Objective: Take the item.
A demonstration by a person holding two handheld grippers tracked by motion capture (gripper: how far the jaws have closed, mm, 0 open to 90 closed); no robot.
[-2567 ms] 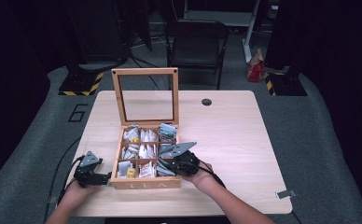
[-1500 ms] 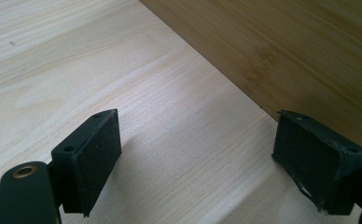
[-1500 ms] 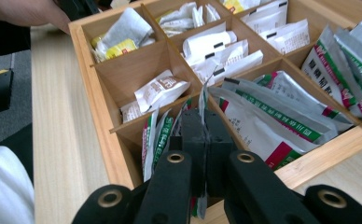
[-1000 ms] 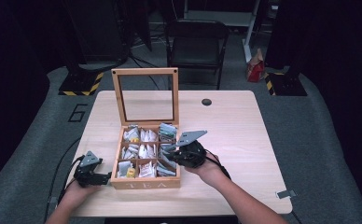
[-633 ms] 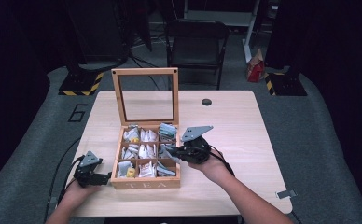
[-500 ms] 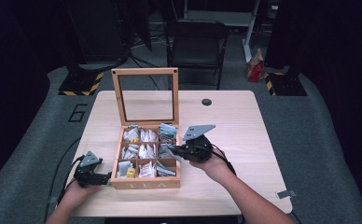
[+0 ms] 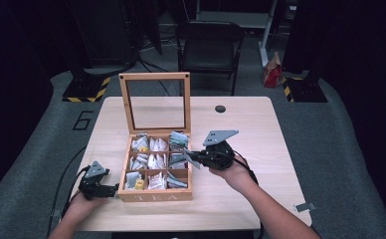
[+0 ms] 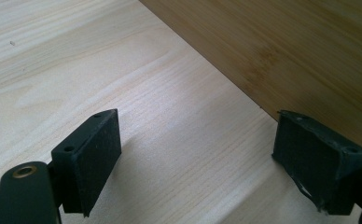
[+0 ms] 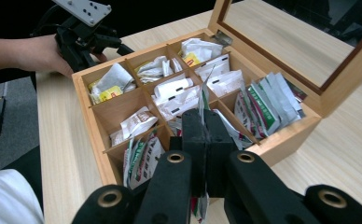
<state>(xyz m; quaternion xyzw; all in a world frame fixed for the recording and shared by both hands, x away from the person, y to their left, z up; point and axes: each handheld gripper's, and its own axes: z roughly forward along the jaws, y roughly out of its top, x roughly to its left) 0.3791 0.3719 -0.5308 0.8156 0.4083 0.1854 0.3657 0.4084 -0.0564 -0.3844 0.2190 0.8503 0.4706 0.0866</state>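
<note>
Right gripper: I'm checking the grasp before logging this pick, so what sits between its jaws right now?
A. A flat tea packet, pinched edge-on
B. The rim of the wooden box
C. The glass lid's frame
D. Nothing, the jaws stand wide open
A: in the right gripper view the right gripper has its black jaws pressed together on a thin tea packet that sticks up above the pads, over the open tea box.

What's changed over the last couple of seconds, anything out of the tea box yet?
The right gripper, shut on a tea bag packet, has lifted from the box's front right compartments and drawn toward the right edge of the tea box, carrying the packet up. The left gripper stayed open on the table beside the box; the lid stayed up.
</note>
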